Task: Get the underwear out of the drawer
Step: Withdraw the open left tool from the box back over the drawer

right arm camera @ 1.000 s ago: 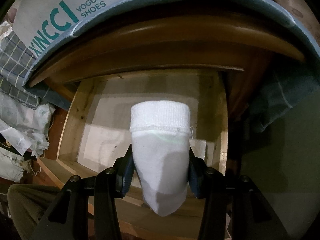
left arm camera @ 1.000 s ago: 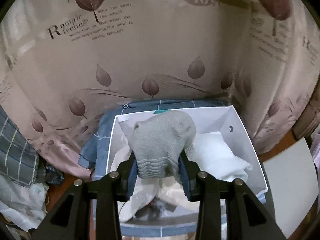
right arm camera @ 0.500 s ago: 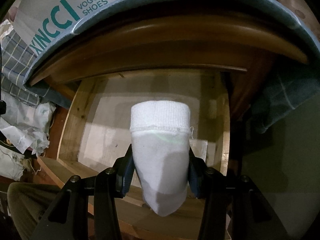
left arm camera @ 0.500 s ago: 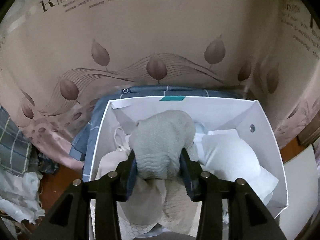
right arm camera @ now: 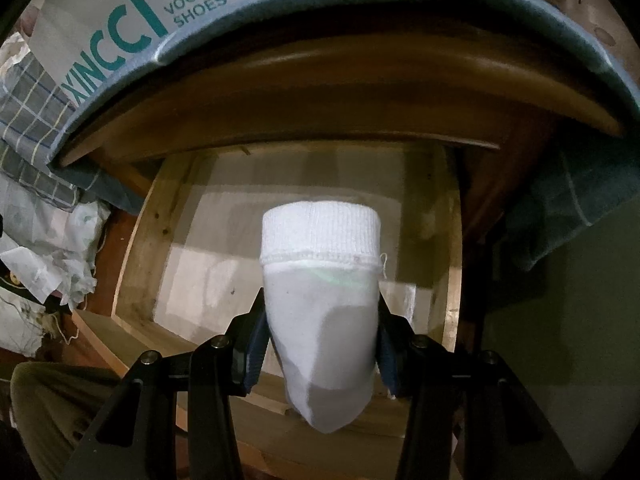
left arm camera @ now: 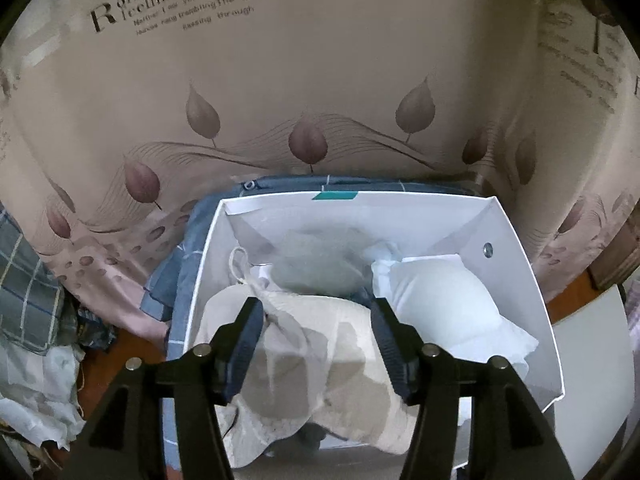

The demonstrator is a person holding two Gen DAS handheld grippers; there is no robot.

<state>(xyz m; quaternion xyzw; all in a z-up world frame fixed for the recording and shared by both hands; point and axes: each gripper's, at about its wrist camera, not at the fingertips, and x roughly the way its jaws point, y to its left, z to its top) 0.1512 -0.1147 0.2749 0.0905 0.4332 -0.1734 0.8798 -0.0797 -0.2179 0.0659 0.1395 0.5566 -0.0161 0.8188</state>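
Left gripper [left arm camera: 316, 336] jaws just opened, dropping grey sock [left arm camera: 320, 264] into box [left arm camera: 516, 248]; right gripper [right arm camera: 320, 344] still clamps white sock [right arm camera: 320, 304].

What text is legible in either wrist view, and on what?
"XINCCI VOGUE SHOES": teal print on the white shoe box, right wrist view.
"Romantic feelings": dark print on the curtain, left wrist view.
Smaller lines beside it, partly legible: "But when the wind is", "through"; the rest is blurred.
Print at the curtain's right edge: too distorted to read.

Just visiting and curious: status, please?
Left claw just opening, grey sock dropped in white box. Right claw clamps white sock above drawer. Nothing blocking.
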